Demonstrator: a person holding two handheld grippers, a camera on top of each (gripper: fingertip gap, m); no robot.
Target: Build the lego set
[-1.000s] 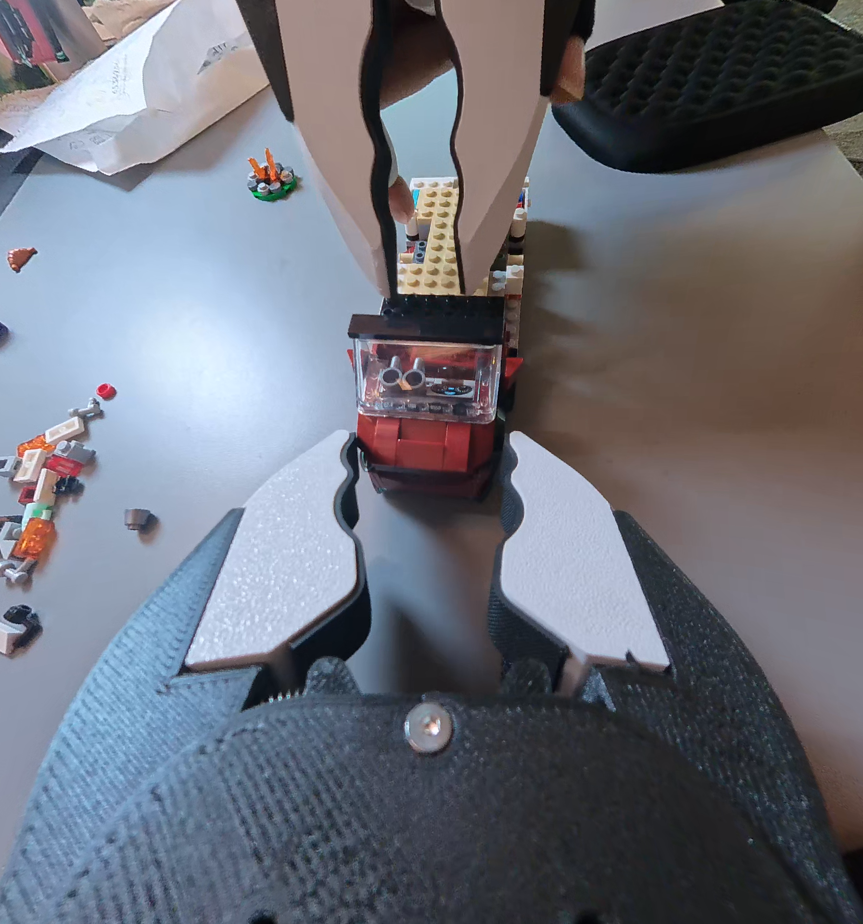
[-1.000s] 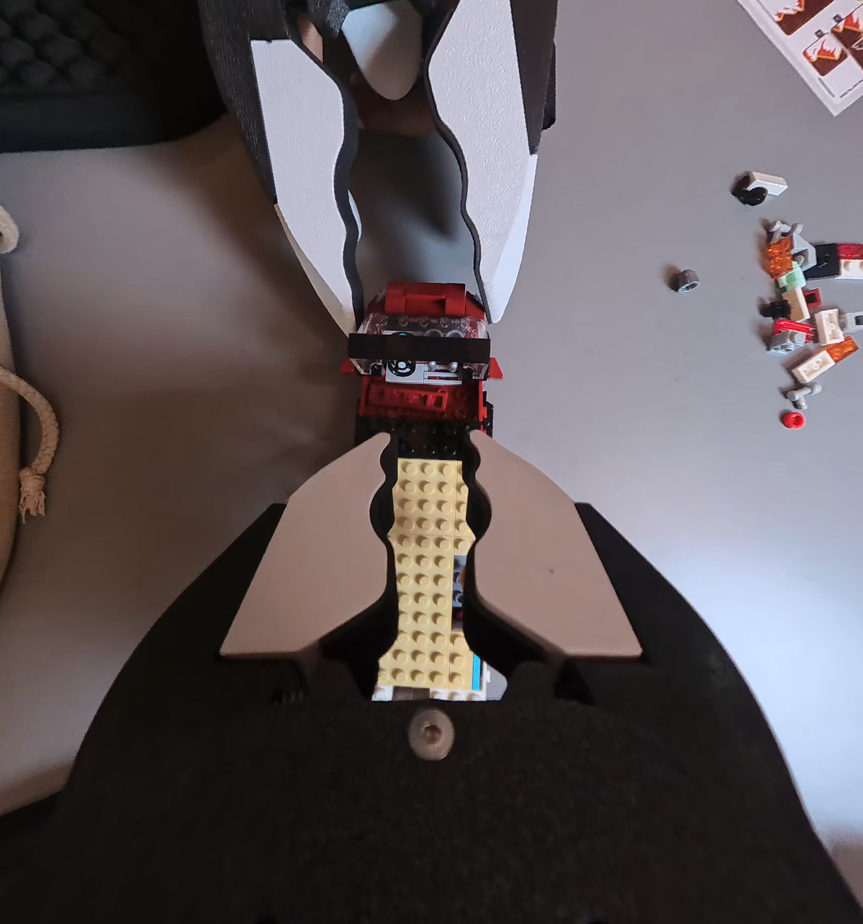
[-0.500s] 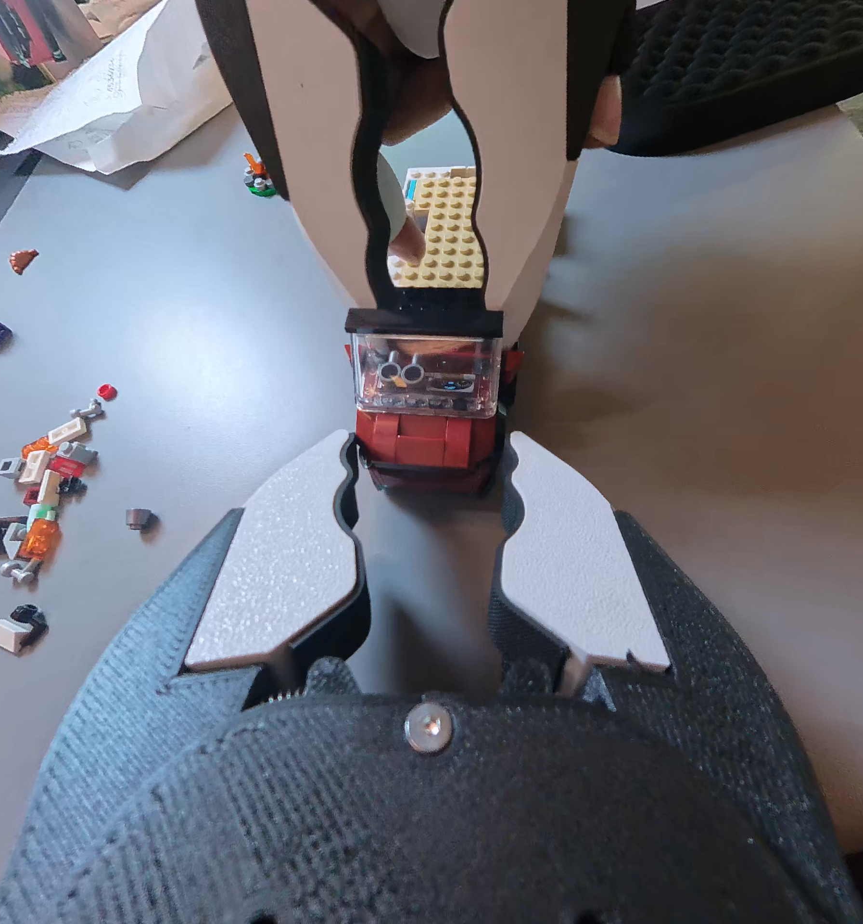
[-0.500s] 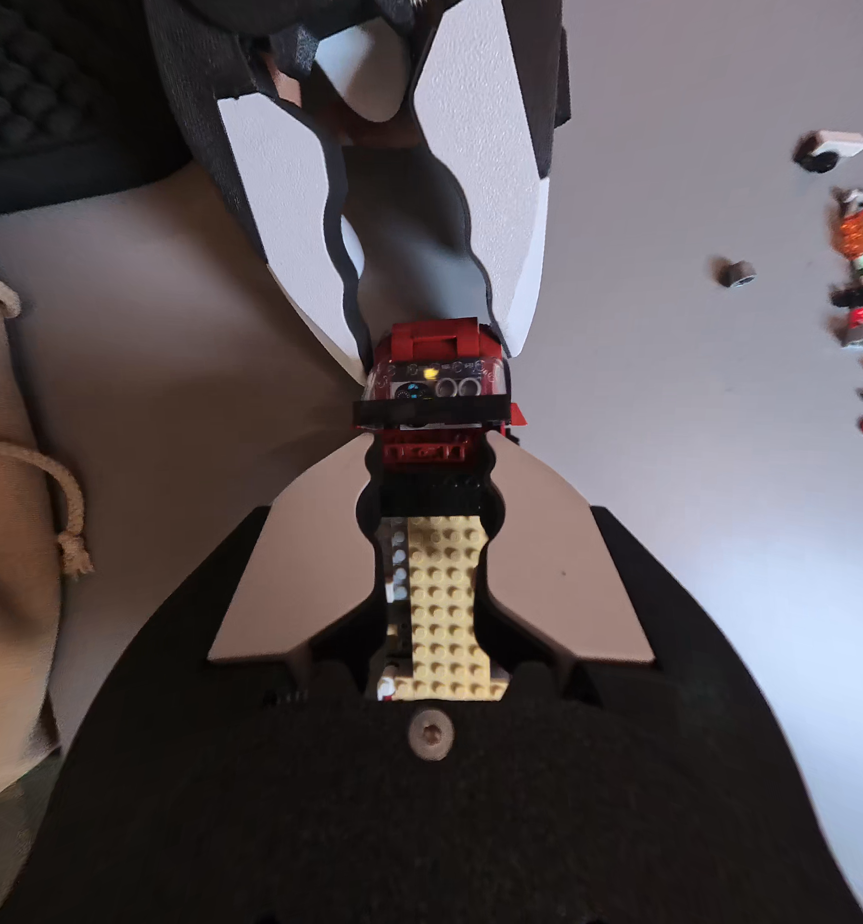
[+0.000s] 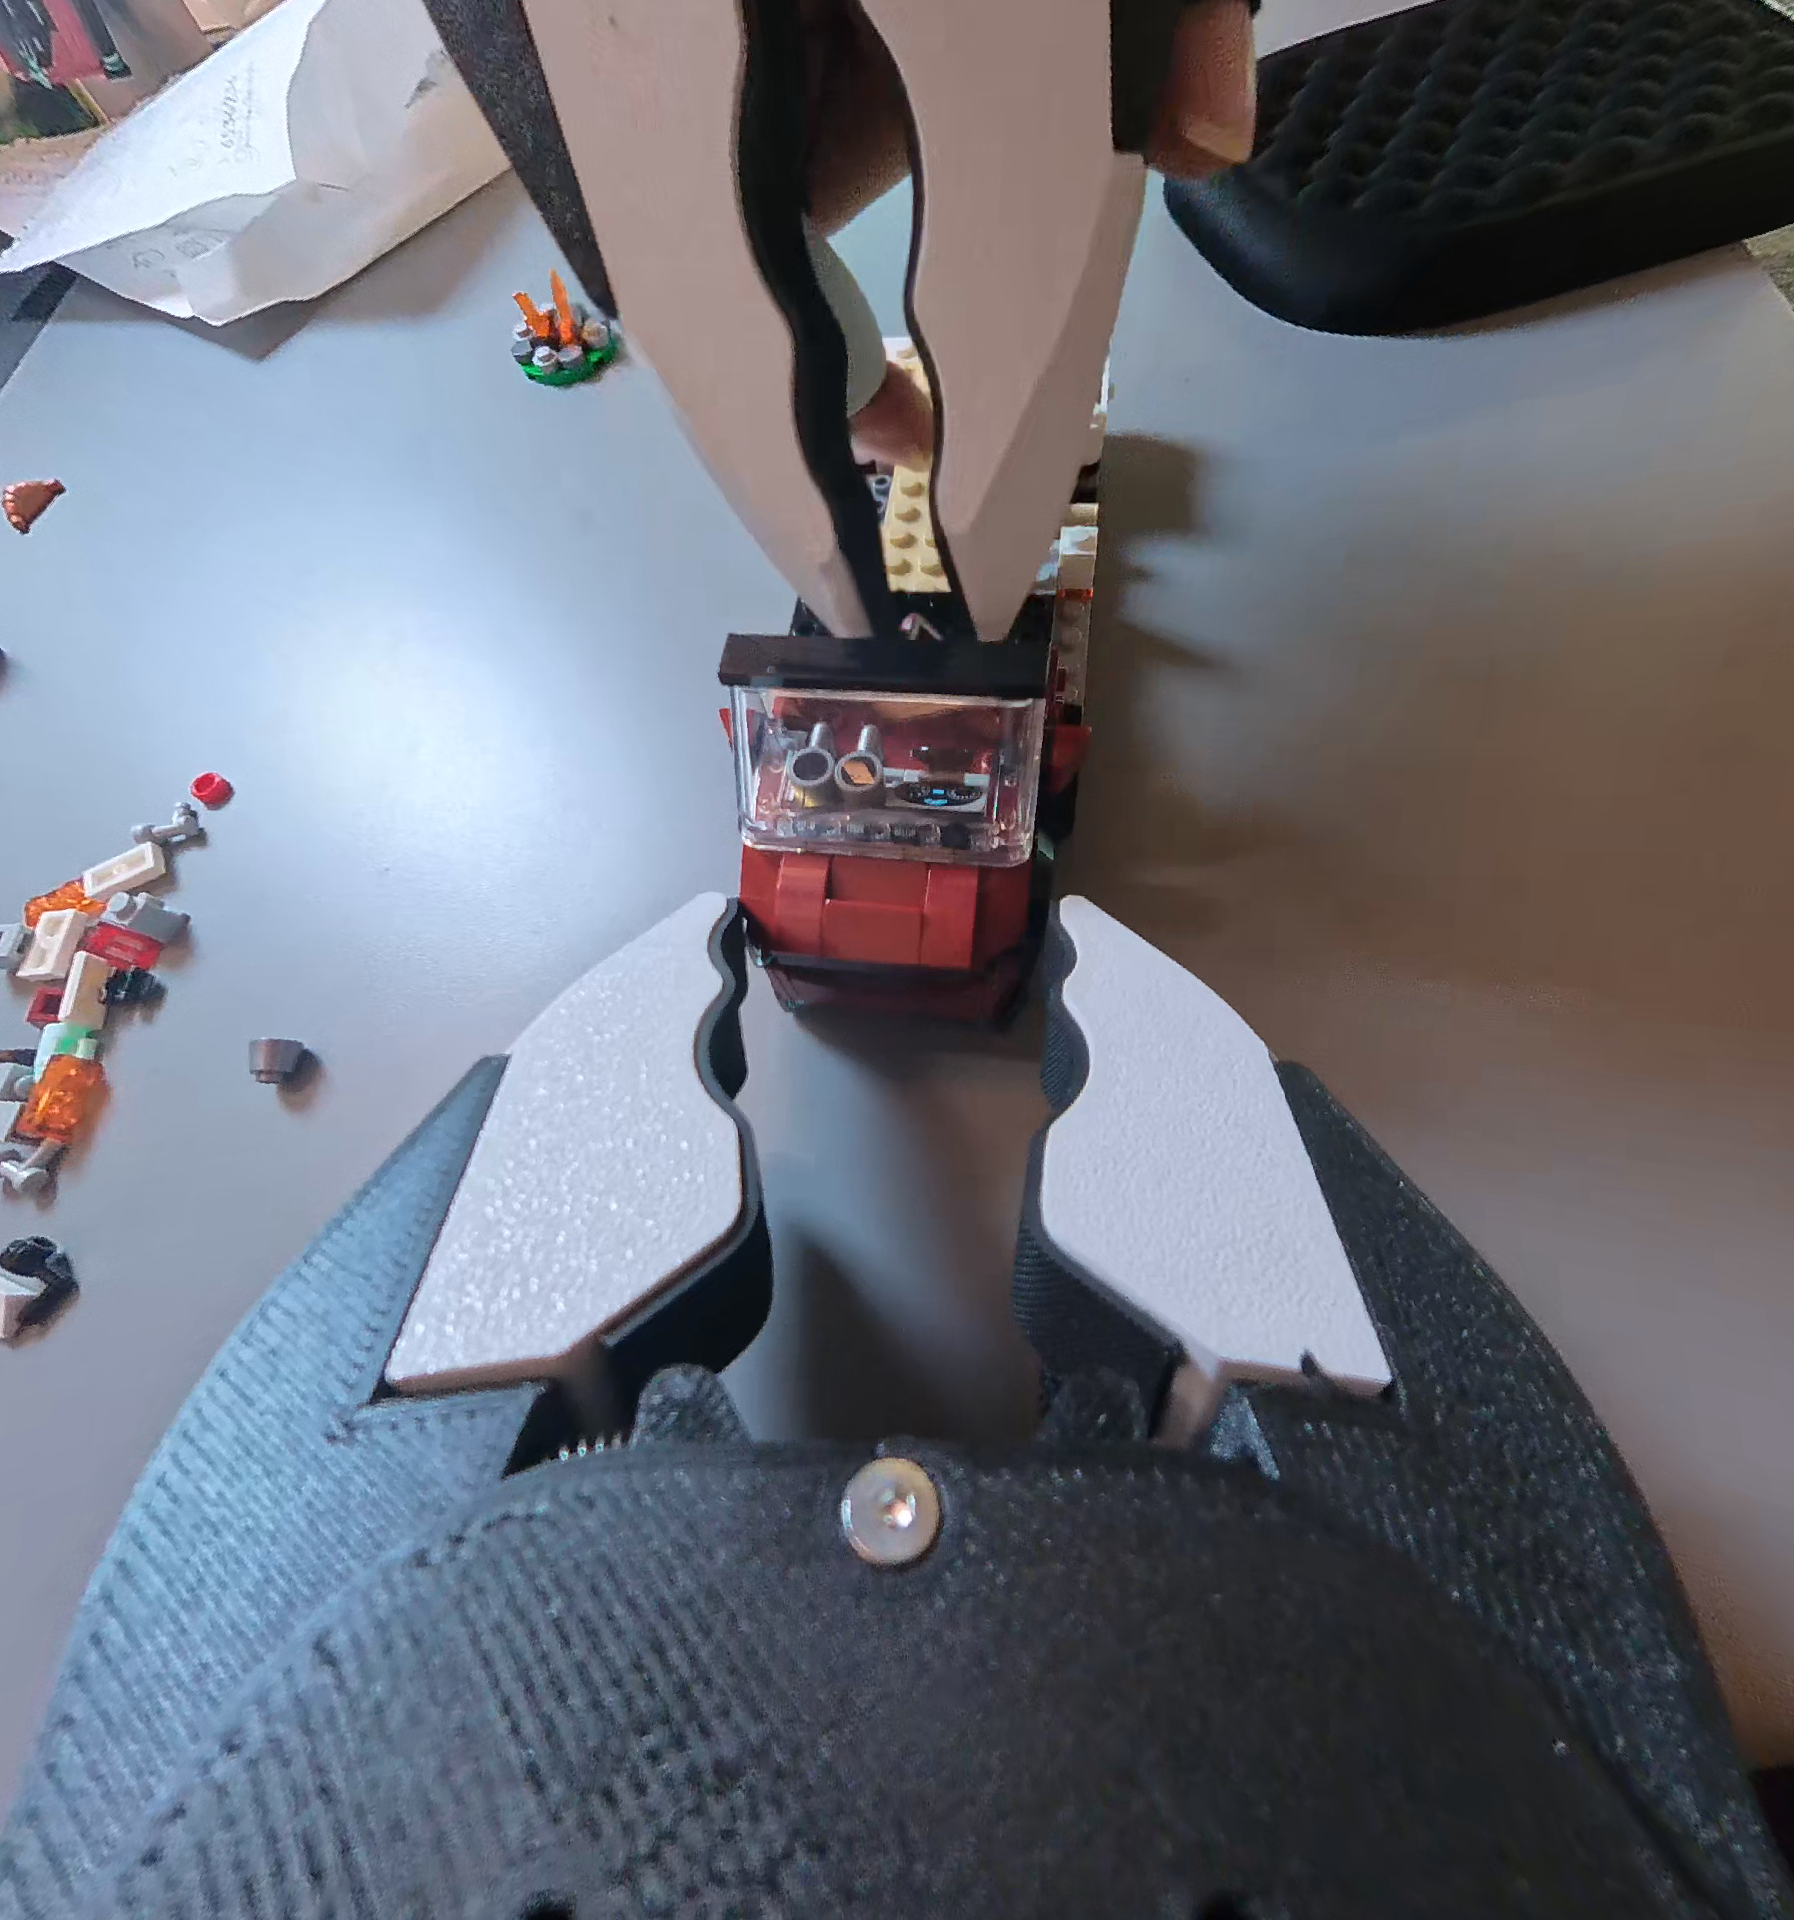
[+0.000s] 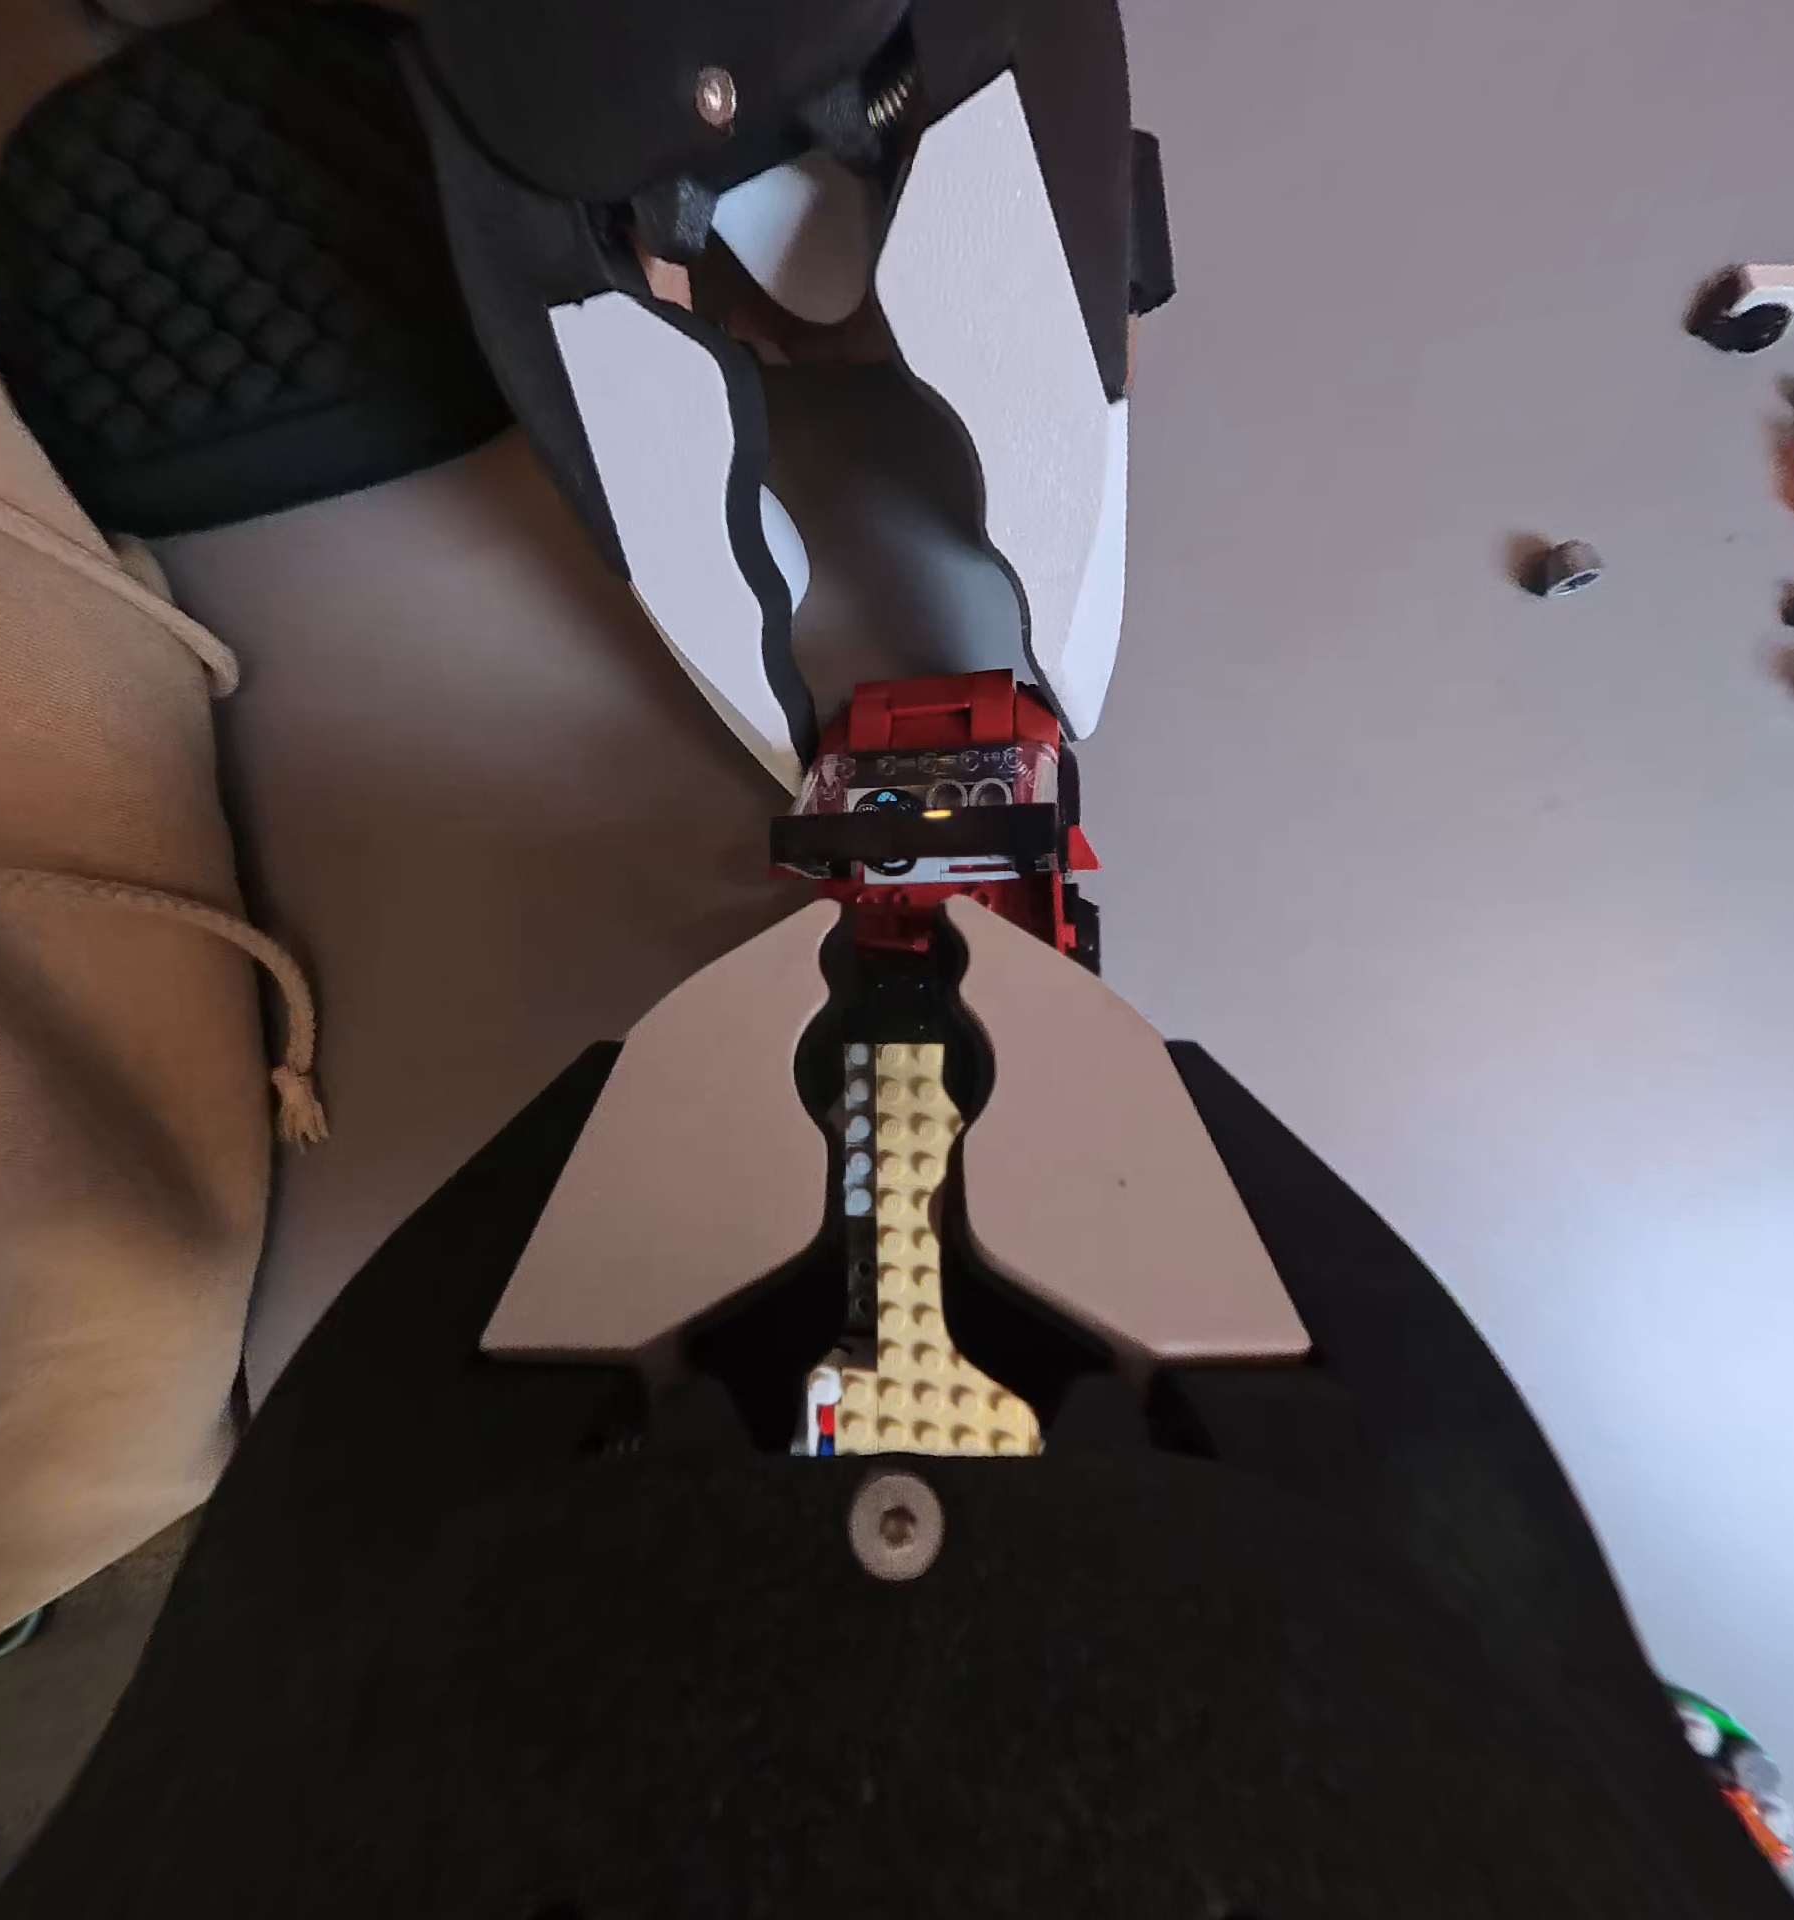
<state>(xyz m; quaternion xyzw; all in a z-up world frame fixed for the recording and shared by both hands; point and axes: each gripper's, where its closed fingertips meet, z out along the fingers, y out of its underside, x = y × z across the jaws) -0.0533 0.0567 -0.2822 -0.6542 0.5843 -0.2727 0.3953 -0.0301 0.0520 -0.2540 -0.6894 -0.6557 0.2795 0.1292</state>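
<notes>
A toy brick truck (image 5: 882,790) stands on the grey table (image 5: 436,644). It has a dark red nose, a clear windscreen, a black cab roof and a tan studded top (image 6: 914,1195). My left gripper (image 5: 893,935) is shut on the truck's red nose, one pad on each side. It also shows in the right wrist view (image 6: 934,727). My right gripper (image 6: 893,914) reaches in from the rear, above the tan top. Its tips stand a narrow way apart just behind the cab roof, as the left wrist view (image 5: 908,623) also shows. I cannot tell whether they pinch a part there.
Loose small bricks (image 5: 62,987) and a grey cone piece (image 5: 278,1060) lie left of the truck. A small campfire build (image 5: 560,343) and a white paper bag (image 5: 249,156) lie farther back. A black cushion (image 5: 1547,135) and a tan cloth bag with a cord (image 6: 72,935) are on the other side. My right fingertips sit around 4 cm from my left ones. Between my left fingertips and the grey cone piece (image 5: 278,1060) there is roughly 10 cm. Look for it in the right wrist view (image 6: 1563,570) too.
My right gripper's jaws widened, then narrowed, and its tips moved forward along the tan top to just behind the cab. The left gripper and the truck stayed put.
</notes>
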